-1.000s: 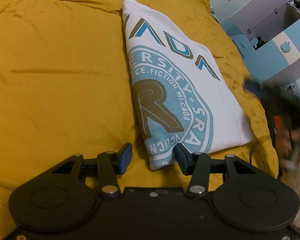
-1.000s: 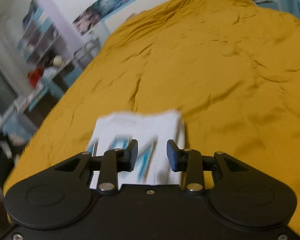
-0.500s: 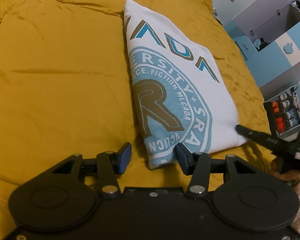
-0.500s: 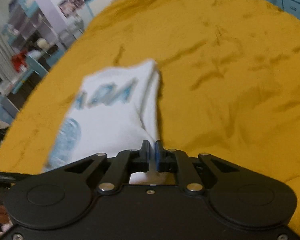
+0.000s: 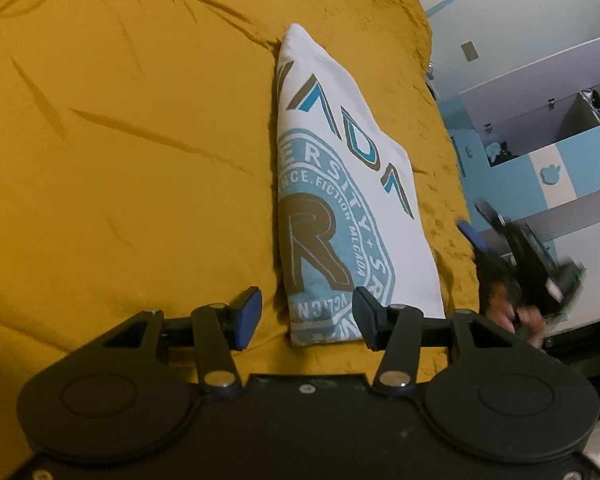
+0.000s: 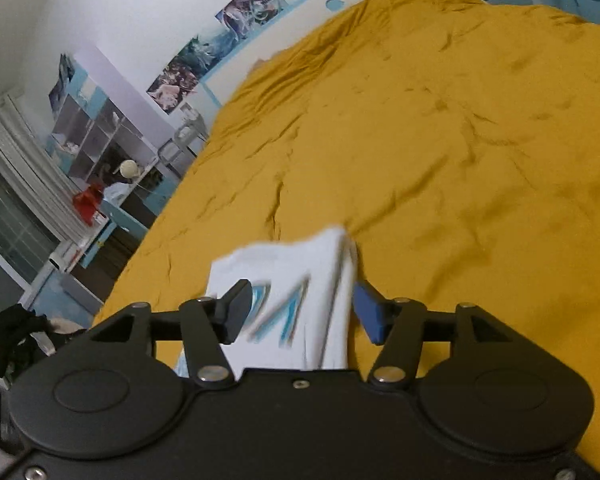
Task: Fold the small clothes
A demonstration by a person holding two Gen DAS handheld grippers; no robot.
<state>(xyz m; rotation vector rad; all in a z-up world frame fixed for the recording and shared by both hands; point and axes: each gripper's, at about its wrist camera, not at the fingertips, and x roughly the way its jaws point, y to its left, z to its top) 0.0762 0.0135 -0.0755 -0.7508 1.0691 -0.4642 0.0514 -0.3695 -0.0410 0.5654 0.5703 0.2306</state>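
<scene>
A folded white T-shirt (image 5: 340,200) with a blue and brown round print lies on the mustard bedspread (image 5: 120,140) near the bed's right side. My left gripper (image 5: 306,316) is open, its fingers astride the shirt's near corner, empty. My right gripper (image 6: 300,312) is open, its fingers either side of the shirt's end (image 6: 296,280), which looks blurred. The right gripper also shows blurred in the left wrist view (image 5: 500,256), off the bed's right edge.
The bedspread (image 6: 460,140) stretches wide to the left of the shirt. Blue and white cabinets (image 5: 560,152) stand to the right of the bed. Shelves and a desk (image 6: 100,168) stand along the wall beyond the bed's edge.
My right gripper was open a second ago, shut half a second ago, and is open again now. The left wrist view has shifted a little; the shirt still lies in place.
</scene>
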